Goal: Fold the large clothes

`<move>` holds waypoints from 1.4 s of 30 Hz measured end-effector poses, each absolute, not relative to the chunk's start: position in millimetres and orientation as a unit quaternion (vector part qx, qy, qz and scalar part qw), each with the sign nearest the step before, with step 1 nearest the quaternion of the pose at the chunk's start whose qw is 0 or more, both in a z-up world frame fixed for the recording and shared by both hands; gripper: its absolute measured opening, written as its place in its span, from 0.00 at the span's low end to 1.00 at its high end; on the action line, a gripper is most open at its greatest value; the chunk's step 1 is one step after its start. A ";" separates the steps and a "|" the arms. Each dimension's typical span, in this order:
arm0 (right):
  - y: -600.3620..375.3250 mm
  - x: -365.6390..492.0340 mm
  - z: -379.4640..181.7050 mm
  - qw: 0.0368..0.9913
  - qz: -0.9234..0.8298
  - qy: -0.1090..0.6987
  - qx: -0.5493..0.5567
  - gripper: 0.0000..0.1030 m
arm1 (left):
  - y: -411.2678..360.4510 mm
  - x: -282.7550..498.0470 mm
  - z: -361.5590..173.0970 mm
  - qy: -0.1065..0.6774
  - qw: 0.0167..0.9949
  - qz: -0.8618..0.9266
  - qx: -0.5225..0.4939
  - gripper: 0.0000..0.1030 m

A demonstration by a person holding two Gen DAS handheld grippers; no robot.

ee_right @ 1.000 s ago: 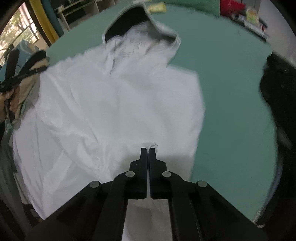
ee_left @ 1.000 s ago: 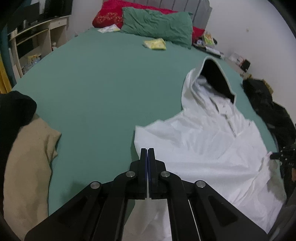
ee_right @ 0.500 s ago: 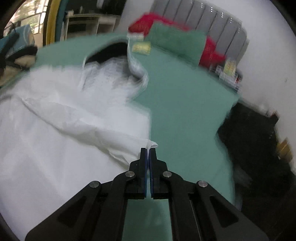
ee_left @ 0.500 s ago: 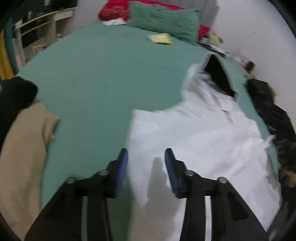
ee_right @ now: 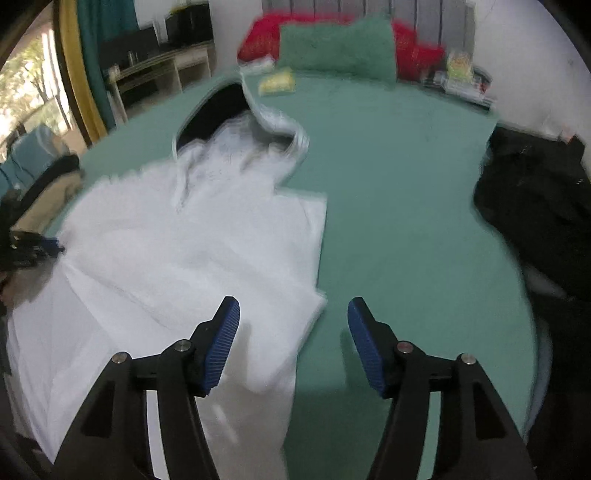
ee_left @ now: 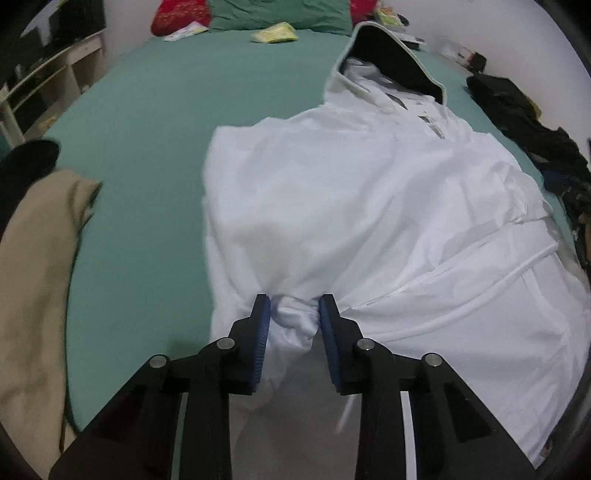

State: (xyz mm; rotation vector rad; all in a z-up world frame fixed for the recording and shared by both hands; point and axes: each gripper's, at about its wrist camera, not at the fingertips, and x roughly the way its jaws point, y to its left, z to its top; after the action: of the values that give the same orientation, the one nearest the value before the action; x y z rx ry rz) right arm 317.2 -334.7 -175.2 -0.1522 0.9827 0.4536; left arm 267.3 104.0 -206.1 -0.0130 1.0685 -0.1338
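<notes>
Left of the white hooded garment (ee_left: 362,206), a broad strip of bare green bed (ee_left: 147,140) runs to the far pillows (ee_left: 280,14); a beige garment (ee_left: 33,277) bounds it near-left. Right of the garment, open sheet reaches a black clothes pile (ee_right: 535,206). A yellow packet (ee_left: 275,33) lies far.

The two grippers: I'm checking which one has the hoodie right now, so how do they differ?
The left gripper has its jaws part-closed around a bunched fold of the white hoodie; the right gripper has its jaws spread wide, gripping nothing. The left sits over the hoodie's middle; the right is at the hoodie's edge, one finger over cloth, the other over the green bed. Both have black arms and blue ribbed pads.
</notes>
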 end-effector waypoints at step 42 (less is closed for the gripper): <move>-282.0 408.7 -178.2 0.839 0.237 0.489 -0.036 0.37 | 121.3 382.6 -141.5 0.457 0.881 -0.092 -0.085 0.46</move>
State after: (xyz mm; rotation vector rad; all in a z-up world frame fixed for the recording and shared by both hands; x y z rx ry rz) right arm 408.7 -282.0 -178.2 -0.0752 1.0333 0.5015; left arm 382.6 121.3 -141.5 -0.1772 0.9516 -0.1917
